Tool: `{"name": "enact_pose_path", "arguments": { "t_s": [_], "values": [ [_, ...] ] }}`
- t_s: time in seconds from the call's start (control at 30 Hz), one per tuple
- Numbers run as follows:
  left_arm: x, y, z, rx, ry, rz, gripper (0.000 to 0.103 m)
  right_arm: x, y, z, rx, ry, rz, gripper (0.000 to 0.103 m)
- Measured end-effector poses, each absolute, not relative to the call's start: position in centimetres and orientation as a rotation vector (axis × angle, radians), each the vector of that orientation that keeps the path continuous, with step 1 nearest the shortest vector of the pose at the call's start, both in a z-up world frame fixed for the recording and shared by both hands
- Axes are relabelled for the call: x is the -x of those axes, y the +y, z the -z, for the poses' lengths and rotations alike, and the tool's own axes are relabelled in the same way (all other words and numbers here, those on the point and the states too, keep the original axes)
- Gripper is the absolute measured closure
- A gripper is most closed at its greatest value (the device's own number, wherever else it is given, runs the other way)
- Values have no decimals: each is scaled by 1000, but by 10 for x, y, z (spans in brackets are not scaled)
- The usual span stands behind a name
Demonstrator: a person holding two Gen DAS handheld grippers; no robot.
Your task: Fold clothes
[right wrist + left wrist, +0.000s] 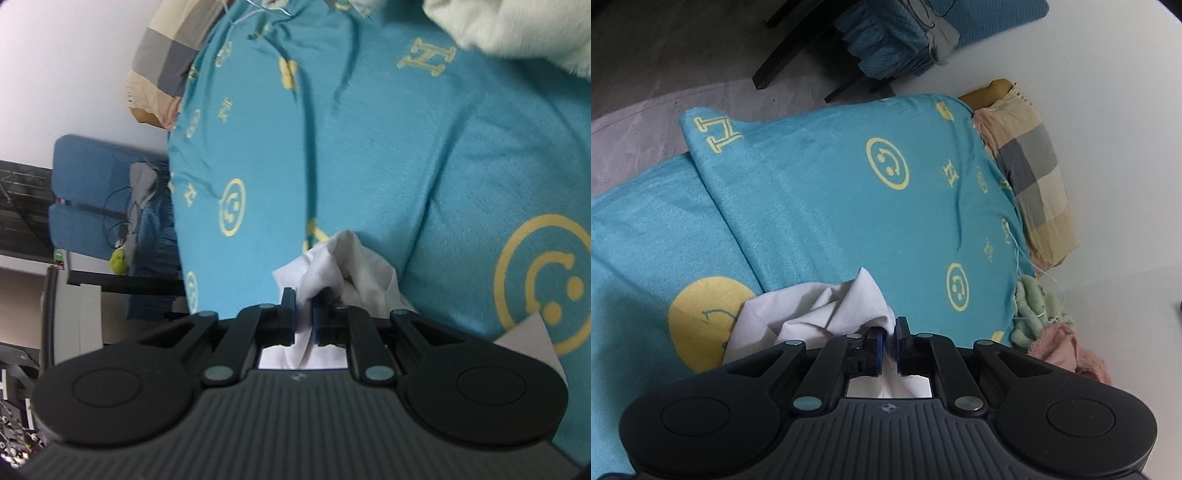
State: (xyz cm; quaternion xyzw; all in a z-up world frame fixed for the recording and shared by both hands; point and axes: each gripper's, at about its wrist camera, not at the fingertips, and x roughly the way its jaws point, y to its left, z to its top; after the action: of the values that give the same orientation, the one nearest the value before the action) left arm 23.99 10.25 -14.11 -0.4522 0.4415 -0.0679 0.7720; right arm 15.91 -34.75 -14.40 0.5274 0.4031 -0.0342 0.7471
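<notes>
The white garment [812, 314] lies bunched on the teal smiley-print blanket [831, 192], gathered up into both your tools; your left gripper [890, 334] has its fingers pressed together on a fold of it; your right gripper [303, 314] likewise pinches a white fold [332, 266] between its pads; beyond, at the blanket's far edge, a checked pillow [1034, 177] sits against the white wall [1108, 110]; a mint knit [1034, 306] and pink cloth [1067, 350] lie beside it; a blue-cushioned chair [886, 40] stands on the floor.
</notes>
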Motion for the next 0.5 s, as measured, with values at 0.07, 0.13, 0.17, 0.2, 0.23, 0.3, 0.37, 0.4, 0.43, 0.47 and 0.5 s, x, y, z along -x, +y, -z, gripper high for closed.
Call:
{"name": "enact_pose_path", "arguments": {
  "t_s": [0.07, 0.13, 0.17, 0.2, 0.23, 0.3, 0.37, 0.4, 0.43, 0.47, 0.5],
  "values": [
    [-241, 104, 143, 974, 960, 155, 95, -159, -350, 150, -1170, 882, 68, 91],
    [-241, 104, 140, 935, 958, 173, 88, -155, -351, 151, -1186, 866, 52, 90],
    [-240, 104, 137, 905, 955, 187, 79, -153, -351, 150, -1189, 856, 43, 89],
    [-238, 104, 132, 874, 946, 196, 75, -151, -351, 149, -1187, 848, 33, 89],
    [-234, 105, 127, 838, 924, 199, 64, -149, -351, 146, -1184, 836, 20, 88],
    [-228, 100, 112, 724, 881, 218, 38, -144, -350, 139, -1162, 814, -7, 76],
    [-220, 90, 98, 580, 830, 239, 30, -139, -345, 128, -1106, 773, -24, 58],
    [-217, 84, 91, 504, 802, 249, 30, -137, -343, 121, -1073, 748, -32, 50],
    [-214, 77, 86, 426, 779, 255, 30, -134, -340, 115, -1027, 721, -48, 50],
    [-213, 69, 84, 359, 770, 261, 29, -133, -335, 108, -978, 697, -70, 50],
    [-214, 62, 86, 321, 769, 273, 29, -137, -331, 104, -926, 688, -89, 50]
  ]
}}
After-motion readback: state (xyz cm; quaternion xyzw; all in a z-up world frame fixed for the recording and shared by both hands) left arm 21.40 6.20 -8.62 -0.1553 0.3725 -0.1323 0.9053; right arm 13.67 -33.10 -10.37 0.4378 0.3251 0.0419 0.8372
